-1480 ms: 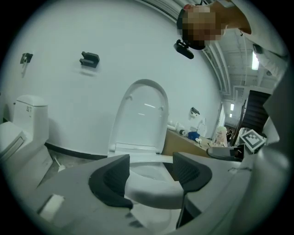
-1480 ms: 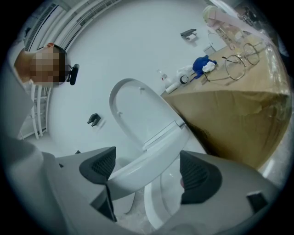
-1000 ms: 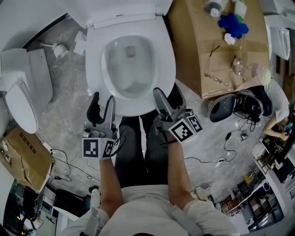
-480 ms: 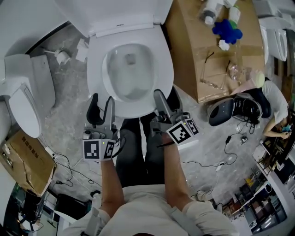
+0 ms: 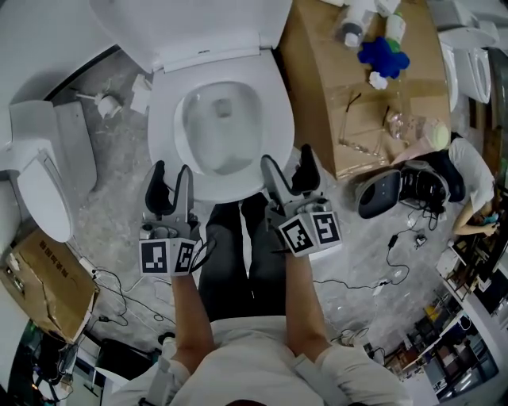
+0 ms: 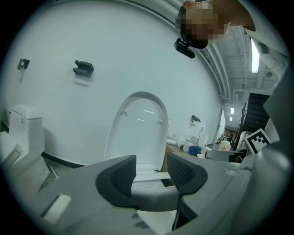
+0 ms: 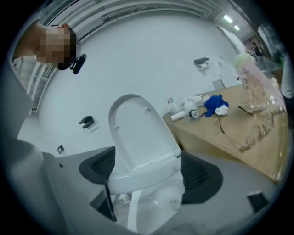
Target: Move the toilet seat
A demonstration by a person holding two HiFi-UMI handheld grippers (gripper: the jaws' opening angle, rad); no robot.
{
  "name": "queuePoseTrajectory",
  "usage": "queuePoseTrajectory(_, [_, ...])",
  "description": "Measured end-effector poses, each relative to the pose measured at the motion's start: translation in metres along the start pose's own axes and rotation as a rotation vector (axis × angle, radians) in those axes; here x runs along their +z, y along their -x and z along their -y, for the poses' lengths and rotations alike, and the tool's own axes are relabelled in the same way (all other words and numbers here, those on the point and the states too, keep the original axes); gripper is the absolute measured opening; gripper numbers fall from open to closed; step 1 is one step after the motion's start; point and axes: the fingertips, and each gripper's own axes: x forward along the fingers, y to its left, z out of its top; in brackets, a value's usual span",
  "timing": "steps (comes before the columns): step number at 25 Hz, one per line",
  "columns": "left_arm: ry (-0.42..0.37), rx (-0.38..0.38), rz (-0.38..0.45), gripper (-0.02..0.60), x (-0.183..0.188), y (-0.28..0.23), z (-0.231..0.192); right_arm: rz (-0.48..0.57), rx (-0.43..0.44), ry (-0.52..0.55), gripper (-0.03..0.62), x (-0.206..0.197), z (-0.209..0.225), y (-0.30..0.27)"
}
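The white toilet [image 5: 222, 119] stands straight ahead in the head view, its seat ring [image 5: 274, 127] flat around the bowl. The lid [image 5: 198, 24] stands raised against the wall, and shows upright in both gripper views [image 6: 140, 133] [image 7: 138, 133]. My left gripper [image 5: 169, 181] [image 6: 151, 167] hovers at the bowl's front left edge, jaws apart, nothing pressed between them. At the front right edge my right gripper [image 5: 287, 162] [image 7: 147, 165] stands wide open, the toilet's front rim [image 7: 138, 176] showing beyond its gap. Neither gripper touches the seat.
A second toilet [image 5: 40, 182] stands at the left. Right of the bowl a cardboard box [image 5: 333, 95] carries bottles and a blue object [image 5: 381, 55]. A dark helmet-like item [image 5: 385, 190] and cables [image 5: 111, 277] lie on the floor. Another person [image 5: 468, 166] crouches at the right edge.
Both grippers have risen a little and edged toward the toilet. The right gripper has rolled, so both its fingers now show side by side.
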Motion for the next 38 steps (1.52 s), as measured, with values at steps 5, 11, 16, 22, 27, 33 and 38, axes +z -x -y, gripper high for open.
queuePoseTrajectory(5, [0.003, -0.008, 0.018, 0.207, 0.015, -0.006, -0.001, 0.018, 0.041, 0.16, 0.378, 0.021, -0.016, -0.005])
queuePoseTrajectory(11, [0.006, -0.023, 0.062, 0.204, 0.041, -0.015, -0.002, 0.076, 0.036, 0.207, 0.231, 0.046, -0.022, -0.005])
queuePoseTrajectory(16, [0.0, -0.023, 0.107, 0.202, 0.063, -0.023, -0.004, 0.1, 0.091, 0.328, 0.202, 0.066, -0.042, -0.009])
queuePoseTrajectory(22, [-0.001, -0.038, 0.14, 0.203, 0.085, -0.032, -0.003, 0.103, 0.128, 0.45, 0.163, 0.081, -0.069, -0.012])
queuePoseTrajectory(27, [-0.006, -0.067, 0.169, 0.202, 0.103, -0.04, -0.001, 0.118, 0.157, 0.487, 0.084, 0.09, -0.09, -0.018])
queuePoseTrajectory(33, [-0.013, -0.12, 0.185, 0.204, 0.117, -0.046, 0.001, 0.103, 0.226, 0.534, 0.095, 0.097, -0.109, -0.028])
queuePoseTrajectory(38, [-0.02, -0.142, 0.199, 0.204, 0.128, -0.054, 0.002, 0.113, 0.28, 0.605, 0.106, 0.104, -0.127, -0.036])
